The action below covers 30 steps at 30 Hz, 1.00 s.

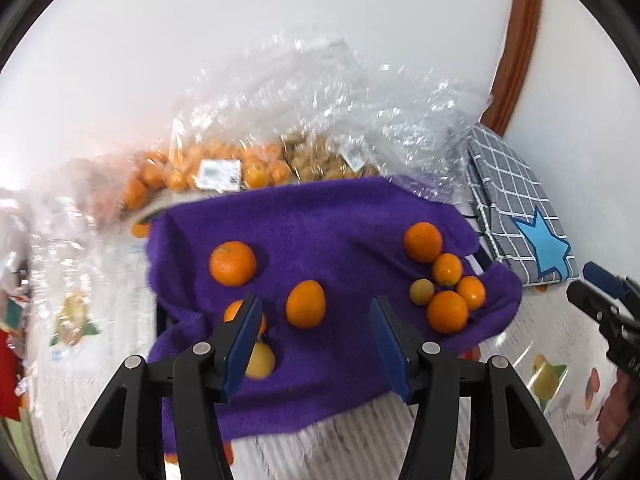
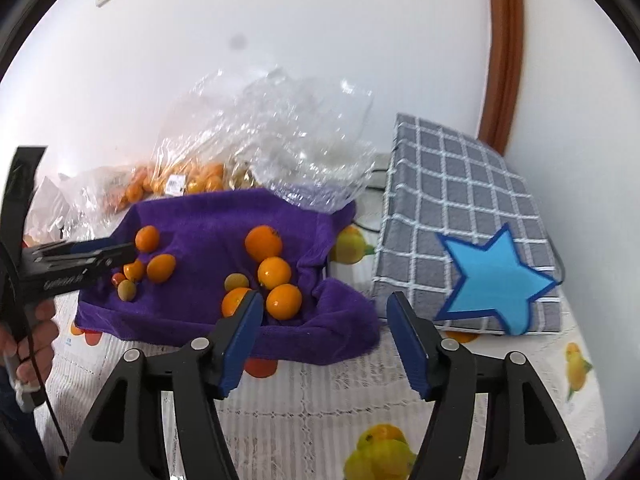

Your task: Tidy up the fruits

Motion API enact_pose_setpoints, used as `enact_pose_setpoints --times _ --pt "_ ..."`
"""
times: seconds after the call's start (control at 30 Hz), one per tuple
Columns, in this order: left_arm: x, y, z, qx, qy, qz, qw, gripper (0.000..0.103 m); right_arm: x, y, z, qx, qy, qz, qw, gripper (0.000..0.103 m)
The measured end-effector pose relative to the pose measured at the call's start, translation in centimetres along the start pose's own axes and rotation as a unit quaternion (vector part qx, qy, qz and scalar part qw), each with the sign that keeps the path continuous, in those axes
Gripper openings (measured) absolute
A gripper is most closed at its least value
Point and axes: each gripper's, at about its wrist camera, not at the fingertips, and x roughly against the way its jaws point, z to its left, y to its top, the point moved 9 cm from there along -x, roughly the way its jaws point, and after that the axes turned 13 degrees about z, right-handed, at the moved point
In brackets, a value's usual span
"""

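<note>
Left wrist view looks down on a table (image 1: 360, 440) with a whitish lace-look cover printed with fruit, pushed up against a plain white wall (image 1: 240, 40) with a brown curved frame (image 1: 520, 40) on the right. Left gripper (image 1: 316, 344) has its blue-padded jaws partly open with nothing between them, hanging over a fuzzy purple towel (image 1: 320, 216). Right gripper (image 2: 324, 340) is the same deal, jaws apart and empty, over the towel's near edge. Round orange fruits (image 2: 284, 301) sit loose on the towel, one cluster on its right side, a few scattered left. Behind it are crinkly clear plastic bags (image 1: 320, 100) with more oranges, and a grey checked cloth bundle (image 2: 460, 200) with a blue star lies right of the towel
</note>
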Motion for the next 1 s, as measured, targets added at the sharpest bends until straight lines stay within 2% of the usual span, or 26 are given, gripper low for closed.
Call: enact_pose_setpoints --times 0.17,0.3,0.33,0.47,0.6,1.0 --pt "3.7 -2.1 -0.6 0.022 0.015 -0.026 0.9993 0.06 2.4 -0.8 0.0 -0.002 0.005 -0.001 1.0 0.065" --pt "6.5 -3.9 -1.0 0.035 0.027 -0.04 0.9982 0.062 4.7 -1.8 -0.5 -0.007 -0.01 -0.014 1.0 0.086" --pt "7.0 -4.2 -1.1 0.041 0.028 -0.044 0.9978 0.062 5.4 -2.0 -0.5 -0.003 -0.012 -0.021 1.0 0.089" --pt "9.6 -6.0 -1.9 0.053 0.037 -0.07 0.9954 0.079 8.2 -2.8 -0.6 0.008 -0.021 -0.046 0.999 0.098" --pt "11.6 -7.7 -3.0 0.046 0.036 -0.093 0.994 0.087 10.3 -3.9 -0.8 0.006 -0.028 -0.059 0.998 0.099" --pt "14.9 -10.1 -5.3 0.046 0.059 -0.108 0.9913 0.087 13.4 -7.7 -2.6 -0.03 -0.026 -0.051 0.998 0.099"
